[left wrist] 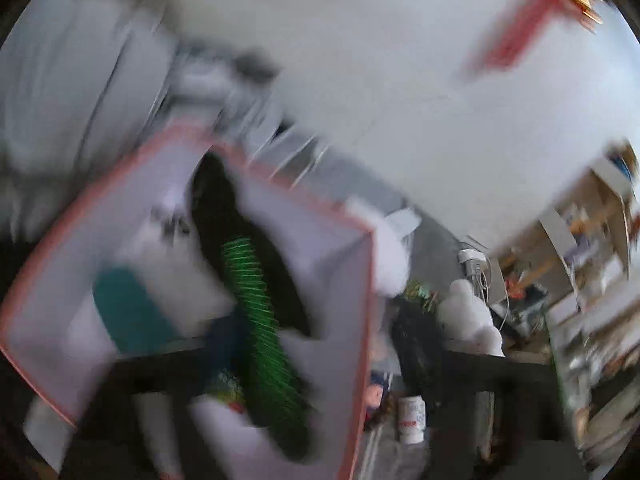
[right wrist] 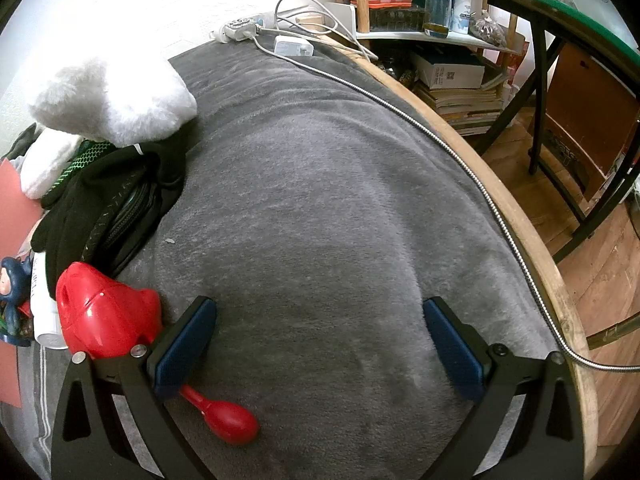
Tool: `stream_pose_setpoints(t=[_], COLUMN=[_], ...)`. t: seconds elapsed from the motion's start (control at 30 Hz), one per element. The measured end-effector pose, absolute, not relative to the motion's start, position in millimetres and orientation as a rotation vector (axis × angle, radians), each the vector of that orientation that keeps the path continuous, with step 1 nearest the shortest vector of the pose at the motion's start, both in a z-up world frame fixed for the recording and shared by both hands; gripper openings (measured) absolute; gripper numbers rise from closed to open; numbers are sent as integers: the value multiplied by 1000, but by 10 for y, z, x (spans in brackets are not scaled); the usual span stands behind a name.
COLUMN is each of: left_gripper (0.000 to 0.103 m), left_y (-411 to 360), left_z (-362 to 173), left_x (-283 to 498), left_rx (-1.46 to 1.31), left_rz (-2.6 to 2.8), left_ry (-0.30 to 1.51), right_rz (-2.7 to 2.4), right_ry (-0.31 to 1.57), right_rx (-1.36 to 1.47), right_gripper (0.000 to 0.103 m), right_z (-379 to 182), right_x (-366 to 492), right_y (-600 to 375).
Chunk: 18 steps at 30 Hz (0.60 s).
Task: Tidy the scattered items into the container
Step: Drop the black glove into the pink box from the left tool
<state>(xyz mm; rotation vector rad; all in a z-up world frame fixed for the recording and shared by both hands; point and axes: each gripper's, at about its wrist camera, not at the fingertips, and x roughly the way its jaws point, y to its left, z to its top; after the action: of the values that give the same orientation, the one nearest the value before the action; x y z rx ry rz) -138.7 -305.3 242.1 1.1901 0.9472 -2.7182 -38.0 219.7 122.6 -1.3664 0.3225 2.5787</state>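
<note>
- A red plastic toy (right wrist: 108, 312) is seen lying on the grey blanket (right wrist: 320, 200) of the bed, just beside the left finger of the right hand-held gripper (right wrist: 320, 344); a red bulb-ended piece (right wrist: 228, 420) shows below that finger, and whether it belongs to the toy cannot be told
- The toy is judged light, stiff and rather slippery, being smooth moulded plastic; its narrower end nearest the gripper is judged the best place to take hold, since the broad body would likely be too wide or slide out
- Beyond the toy, a black zipped bag (right wrist: 120, 208), a white plush (right wrist: 112, 96), a white bottle (right wrist: 44, 312) and a small figurine (right wrist: 12, 280) are heaped together; the plush and bag are judged soft and yielding, to be pinched anywhere
- The right hand-held gripper is seen spread wide, its blue pads (right wrist: 184, 344) well apart, with nothing between them and only blanket beneath
- The container (left wrist: 360, 320), a pale box with an orange-red rim, is seen in the left wrist view, badly blurred; a green ribbed thing (left wrist: 256, 320) and dark and teal shapes appear inside it
- The fingers of the left hand-held gripper cannot be made out in that blur, so its opening cannot be told
</note>
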Motion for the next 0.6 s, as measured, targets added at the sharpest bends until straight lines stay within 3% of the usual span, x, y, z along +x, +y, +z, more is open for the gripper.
stream_pose_setpoints(t=[0.17,0.3,0.6], left_gripper=[103,103,103], left_y=[-3053,-2553,-482], left_z=[2485,2767,2333], left_x=[-1260,-1290,-1788], left_rx=[1102,1065,1626], left_rz=[-2700,-2879,-3061], left_ry=[1038,903,782], right_rz=[2579,2579,2579], right_ry=[323,322,322], right_rx=[-1367,-1367,-1367], right_gripper=[103,103,103], right_z=[1226,1226,1226], right_x=[-379,-376,-372], right_y=[2198,2200,2203])
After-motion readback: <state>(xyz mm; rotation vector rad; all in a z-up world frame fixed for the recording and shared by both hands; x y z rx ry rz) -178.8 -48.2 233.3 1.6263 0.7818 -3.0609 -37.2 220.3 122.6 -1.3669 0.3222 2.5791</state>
